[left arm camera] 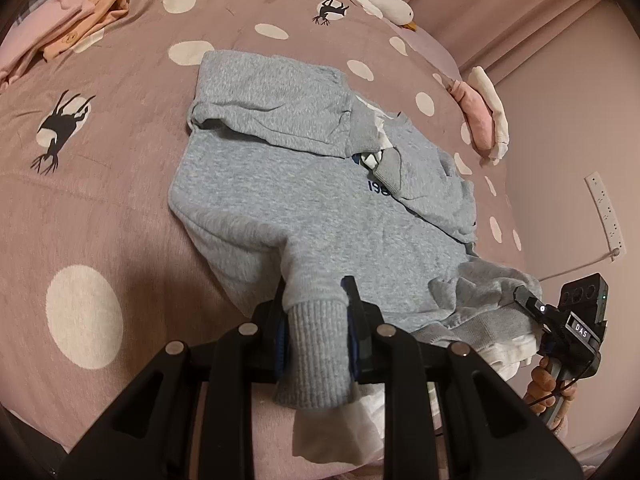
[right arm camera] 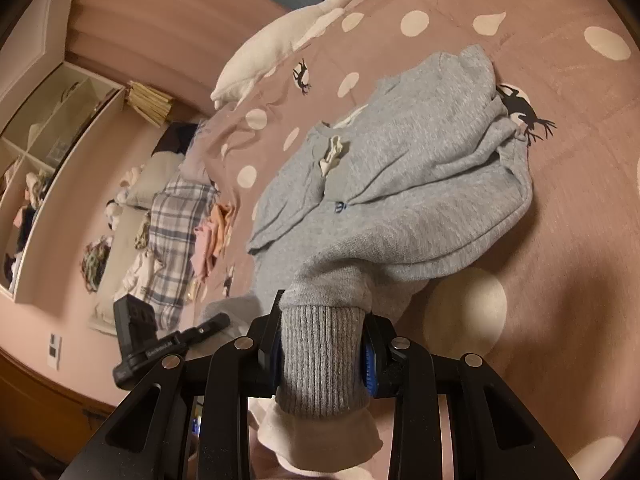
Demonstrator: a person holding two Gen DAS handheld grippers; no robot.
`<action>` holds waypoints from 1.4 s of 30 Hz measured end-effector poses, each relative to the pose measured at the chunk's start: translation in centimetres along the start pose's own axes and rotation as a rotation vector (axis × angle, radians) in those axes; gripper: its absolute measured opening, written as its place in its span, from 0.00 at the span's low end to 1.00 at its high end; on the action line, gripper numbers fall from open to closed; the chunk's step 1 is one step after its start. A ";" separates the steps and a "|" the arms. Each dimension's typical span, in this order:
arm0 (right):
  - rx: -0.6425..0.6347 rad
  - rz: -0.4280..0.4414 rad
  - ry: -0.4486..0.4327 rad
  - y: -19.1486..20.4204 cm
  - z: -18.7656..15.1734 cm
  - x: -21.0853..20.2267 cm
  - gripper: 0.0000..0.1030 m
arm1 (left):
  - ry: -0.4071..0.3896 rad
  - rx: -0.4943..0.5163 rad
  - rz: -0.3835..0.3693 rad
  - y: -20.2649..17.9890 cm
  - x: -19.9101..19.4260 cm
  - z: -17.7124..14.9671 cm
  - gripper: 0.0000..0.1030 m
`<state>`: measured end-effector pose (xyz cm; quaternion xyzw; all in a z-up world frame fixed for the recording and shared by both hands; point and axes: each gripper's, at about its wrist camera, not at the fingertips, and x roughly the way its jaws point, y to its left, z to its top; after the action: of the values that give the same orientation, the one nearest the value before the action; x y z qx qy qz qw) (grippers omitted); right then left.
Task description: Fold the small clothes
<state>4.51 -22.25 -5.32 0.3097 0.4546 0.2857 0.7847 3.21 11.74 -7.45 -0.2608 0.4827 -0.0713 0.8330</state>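
Note:
A grey sweatshirt (left arm camera: 280,200) with dark lettering lies on the pink dotted bedspread (left arm camera: 100,160), both sleeves folded across its chest. My left gripper (left arm camera: 314,292) is shut on the ribbed hem at one bottom corner, and a white inner layer hangs below the pads. My right gripper (right arm camera: 324,312) is shut on the ribbed hem at the other corner of the sweatshirt (right arm camera: 420,184), lifting it off the bed. The right gripper (left arm camera: 524,296) also shows at the edge of the left wrist view, held by a hand. The left gripper (right arm camera: 222,320) appears at the lower left of the right wrist view.
A white plush goose (right arm camera: 280,48) lies along the bed's far side. Orange and pink clothes (left arm camera: 80,12) are piled at one corner, and a pink and white garment (left arm camera: 480,116) sits near the bed's edge. A plaid cloth (right arm camera: 176,224) and open shelves (right arm camera: 48,140) stand beyond the bed.

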 end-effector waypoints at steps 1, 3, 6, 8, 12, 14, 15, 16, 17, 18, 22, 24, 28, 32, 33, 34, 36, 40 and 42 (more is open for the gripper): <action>0.000 0.000 -0.003 0.0 0.0 0.0 0.32 | -0.002 0.000 0.003 0.0 0.0 0.1 0.22; 0.004 0.005 -0.006 -0.1 0.0 0.0 0.32 | -0.001 0.000 0.002 0.0 0.0 0.1 0.22; 0.008 0.010 -0.009 -0.1 0.2 0.1 0.32 | -0.001 0.001 0.006 0.0 0.0 0.2 0.22; 0.010 0.016 -0.010 -0.1 0.3 0.2 0.32 | 0.000 -0.002 0.003 -0.1 0.1 0.3 0.22; 0.013 0.026 -0.018 -0.1 0.4 0.2 0.32 | -0.001 -0.001 0.002 -0.2 0.2 0.5 0.22; 0.018 0.031 -0.022 -0.2 0.3 0.2 0.32 | 0.000 0.001 0.002 -0.3 0.3 0.6 0.22; 0.020 0.033 -0.023 -0.2 0.3 0.2 0.32 | 0.000 0.002 0.002 -0.3 0.3 0.6 0.22; 0.022 0.034 -0.024 -0.2 0.4 0.2 0.32 | -0.001 0.003 0.002 -0.4 0.4 0.7 0.22; 0.021 0.034 -0.024 -0.2 0.4 0.2 0.32 | -0.001 0.003 0.003 -0.4 0.4 0.7 0.22; 0.021 0.034 -0.024 -0.2 0.4 0.2 0.32 | -0.002 0.004 0.002 -0.4 0.4 0.7 0.22; 0.023 0.035 -0.029 -0.3 0.5 0.1 0.32 | -0.003 0.006 0.002 -0.5 0.4 0.9 0.22; 0.022 0.033 -0.033 -0.2 0.7 0.1 0.32 | -0.004 0.006 0.001 -0.5 0.3 0.9 0.22; 0.020 0.033 -0.034 -0.3 0.7 0.1 0.32 | -0.005 0.007 0.003 -0.5 0.3 0.9 0.22; 0.021 0.034 -0.034 -0.2 0.7 0.1 0.32 | -0.004 0.008 0.002 -0.6 0.3 0.9 0.22; 0.020 0.034 -0.034 -0.2 0.8 0.1 0.32 | -0.004 0.008 0.002 -0.5 0.3 0.9 0.22; 0.020 0.033 -0.034 -0.2 0.7 0.1 0.32 | -0.004 0.009 0.002 -0.5 0.3 0.9 0.22; 0.021 0.033 -0.034 -0.2 0.7 0.1 0.32 | -0.003 0.009 0.003 -0.5 0.3 0.9 0.22; 0.022 0.033 -0.034 -0.2 0.7 0.1 0.32 | -0.004 0.008 0.002 -0.5 0.3 0.9 0.22; 0.021 0.033 -0.035 -0.2 0.7 0.1 0.32 | -0.004 0.008 0.003 -0.5 0.3 0.9 0.22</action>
<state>5.24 -22.45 -5.23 0.3303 0.4387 0.2886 0.7843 4.23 11.50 -7.08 -0.2569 0.4811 -0.0714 0.8351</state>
